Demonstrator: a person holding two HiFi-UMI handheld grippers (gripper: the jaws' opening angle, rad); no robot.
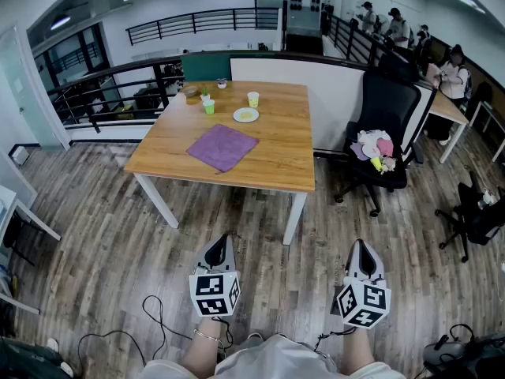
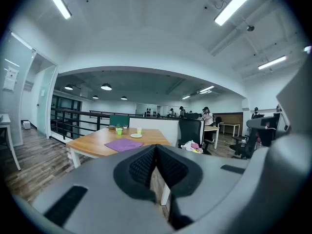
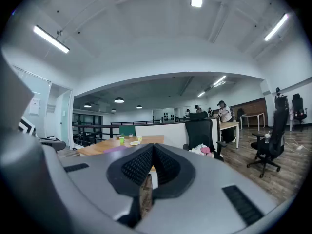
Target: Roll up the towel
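Observation:
A purple towel [image 1: 222, 147] lies flat and unrolled on the wooden table [image 1: 276, 164], well ahead of both grippers. The left gripper view shows the same towel [image 2: 123, 144] far off, and in the right gripper view only a sliver of the towel [image 3: 113, 149] shows over the jaws. My left gripper [image 1: 219, 247] and right gripper [image 1: 362, 249] hang low over the floor, short of the table, both shut with nothing between the jaws. Both point toward the table.
On the table's far side stand a white plate [image 1: 245, 115], a pale cup [image 1: 252, 99], a green cup [image 1: 209, 106] and a bowl [image 1: 190, 92]. A black office chair [image 1: 383, 125] holding soft toys stands right of the table. Cables [image 1: 150, 322] trail on the floor.

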